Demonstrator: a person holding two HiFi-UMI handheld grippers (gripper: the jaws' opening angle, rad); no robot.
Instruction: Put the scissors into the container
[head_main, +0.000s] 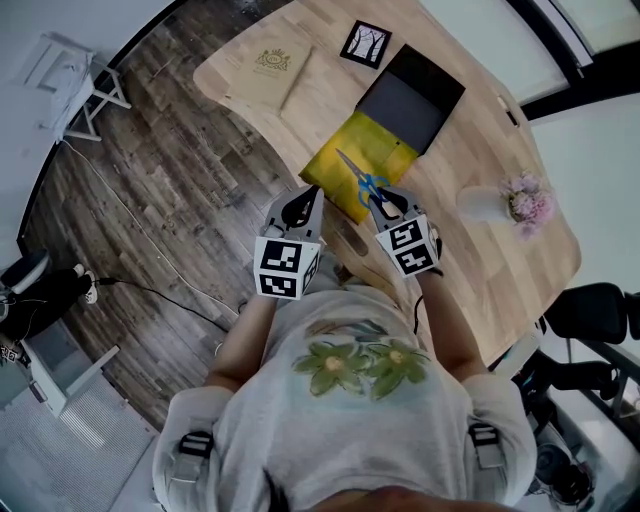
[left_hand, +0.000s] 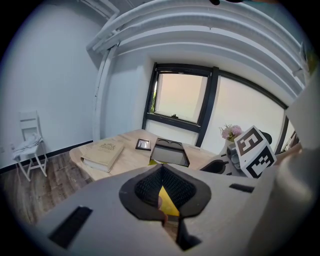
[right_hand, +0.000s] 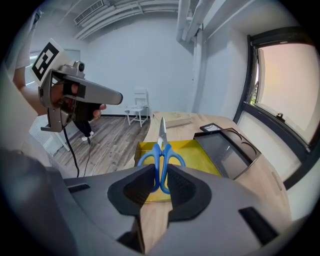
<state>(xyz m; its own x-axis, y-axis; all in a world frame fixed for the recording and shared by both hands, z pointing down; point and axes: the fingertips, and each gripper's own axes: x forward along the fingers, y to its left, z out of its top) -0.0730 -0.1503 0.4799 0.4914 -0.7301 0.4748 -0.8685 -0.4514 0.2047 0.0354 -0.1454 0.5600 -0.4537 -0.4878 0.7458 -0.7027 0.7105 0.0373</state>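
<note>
The blue-handled scissors (head_main: 362, 183) hang just over the near edge of a yellow container (head_main: 352, 148), blades pointing away from me. My right gripper (head_main: 385, 207) is shut on the handles. In the right gripper view the scissors (right_hand: 161, 150) stand between the pads (right_hand: 175, 187), blades up, with the yellow container (right_hand: 202, 159) beneath them. Its black lid (head_main: 412, 97) lies open behind it. My left gripper (head_main: 303, 205) hovers at the table's near edge, left of the scissors, shut and holding nothing; through its jaws (left_hand: 161, 172) a sliver of yellow shows.
A tan book (head_main: 268, 65) and a small picture frame (head_main: 365, 43) lie at the far end of the wooden table (head_main: 470, 270). A white vase of pink flowers (head_main: 512, 200) stands to the right. A white chair (head_main: 78, 85) stands on the floor at left.
</note>
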